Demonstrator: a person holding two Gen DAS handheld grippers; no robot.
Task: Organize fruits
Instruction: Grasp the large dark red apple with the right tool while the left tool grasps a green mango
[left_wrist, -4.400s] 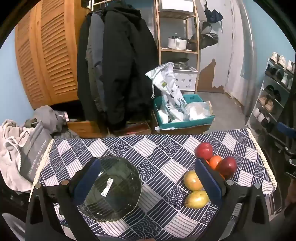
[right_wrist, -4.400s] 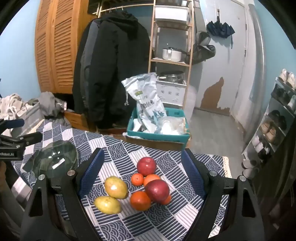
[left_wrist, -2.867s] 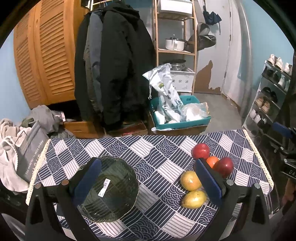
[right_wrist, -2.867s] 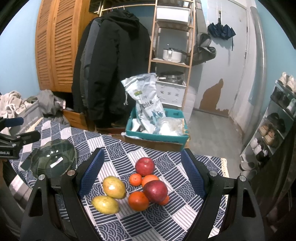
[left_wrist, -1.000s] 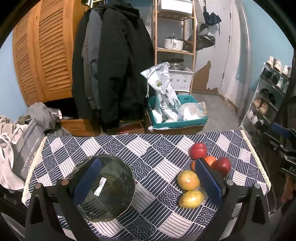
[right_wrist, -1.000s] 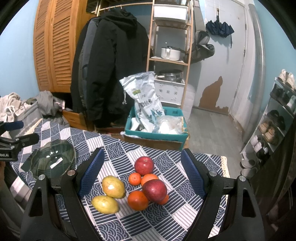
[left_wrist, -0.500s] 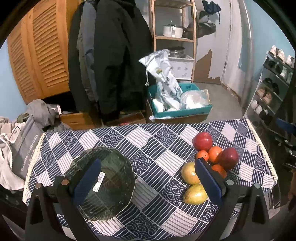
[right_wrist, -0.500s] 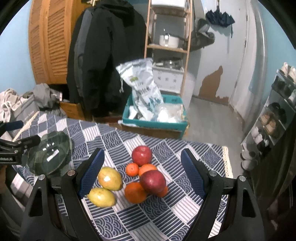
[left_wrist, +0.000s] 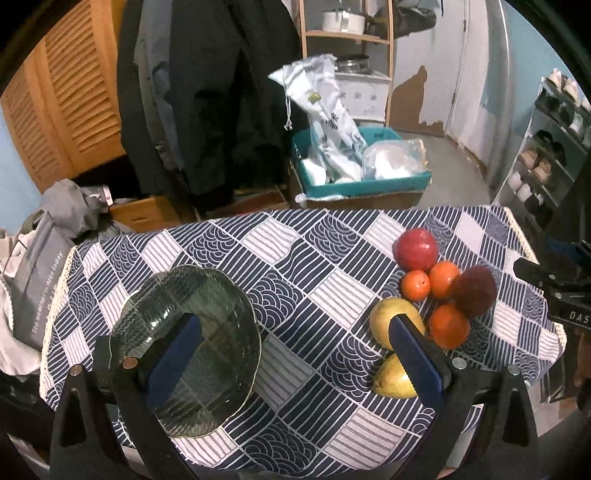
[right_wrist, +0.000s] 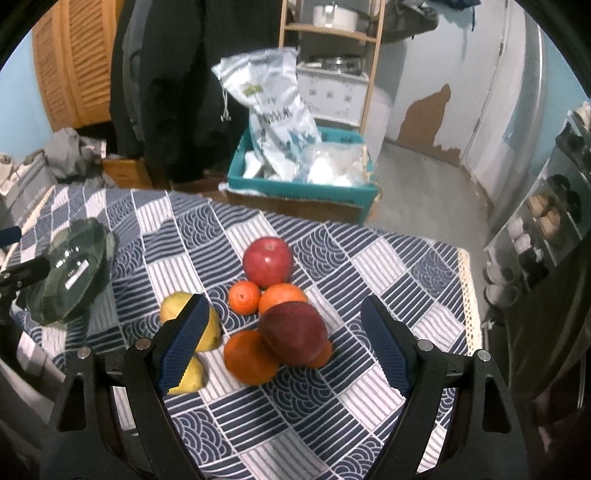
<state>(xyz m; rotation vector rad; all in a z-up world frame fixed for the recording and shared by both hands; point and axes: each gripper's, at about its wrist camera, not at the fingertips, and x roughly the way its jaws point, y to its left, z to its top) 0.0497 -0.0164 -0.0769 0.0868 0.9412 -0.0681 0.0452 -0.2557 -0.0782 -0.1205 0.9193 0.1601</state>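
Both grippers' ribbed blue fingers (left_wrist: 173, 358) spread wide above a scalloped ribbed-glass plate (left_wrist: 207, 295) and smooth round fruit (right_wrist: 293, 326).

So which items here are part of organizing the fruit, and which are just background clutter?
Job:
red apple
dark red apple
oranges
pears
glass bowl

Background:
checked tablecloth
teal box of bags
hanging coats
shoe rack

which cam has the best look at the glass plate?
Left wrist. The glass plate sits close and nearly whole there, ribbed surface and scalloped rim clear, only partly covered by the left gripper finger. The right wrist view shows the plate small and foreshortened at the left edge, with its label visible.
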